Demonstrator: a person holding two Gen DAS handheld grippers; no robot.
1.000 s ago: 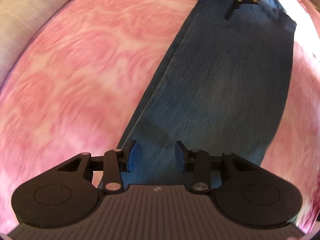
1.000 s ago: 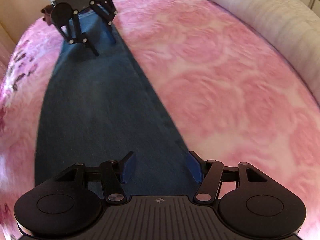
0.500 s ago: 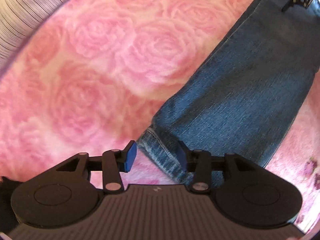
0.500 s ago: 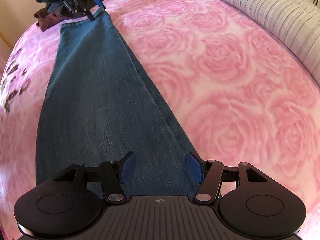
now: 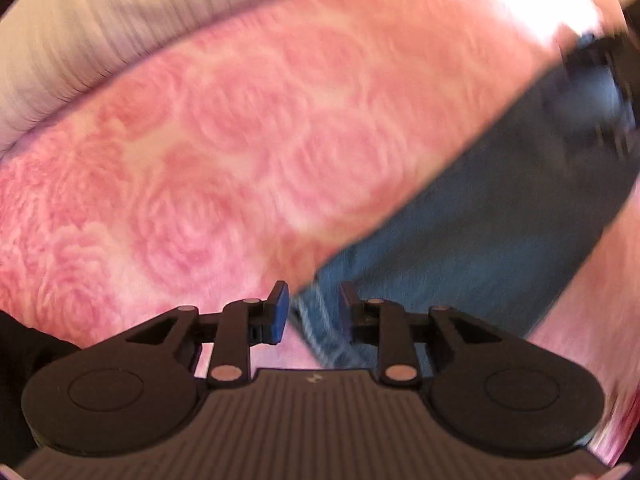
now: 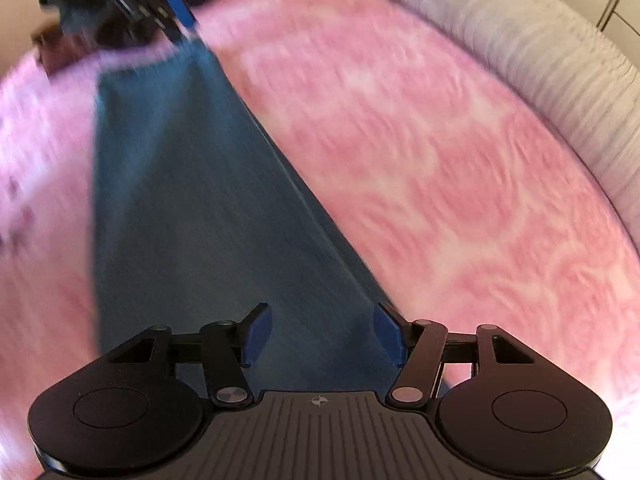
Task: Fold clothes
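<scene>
A pair of blue jeans (image 6: 192,200) lies flat and folded lengthwise on a pink rose-patterned blanket (image 6: 440,168). My left gripper (image 5: 313,307) is open, its jaws astride the corner of the jeans' hem (image 5: 324,320), low over the blanket. My right gripper (image 6: 320,332) is open and empty, low over the other end of the jeans. In the right wrist view the left gripper (image 6: 168,4) shows far off at the hem end. The jeans also run to the right in the left wrist view (image 5: 500,216). Both views are blurred.
A grey ribbed cushion edge (image 6: 540,60) borders the blanket; it also shows in the left wrist view (image 5: 80,40). Dark clothes (image 6: 80,36) lie beyond the jeans' far end.
My left gripper has slid back along the jeans to the hem corner and narrowed slightly. The right gripper has stayed open over its end.
</scene>
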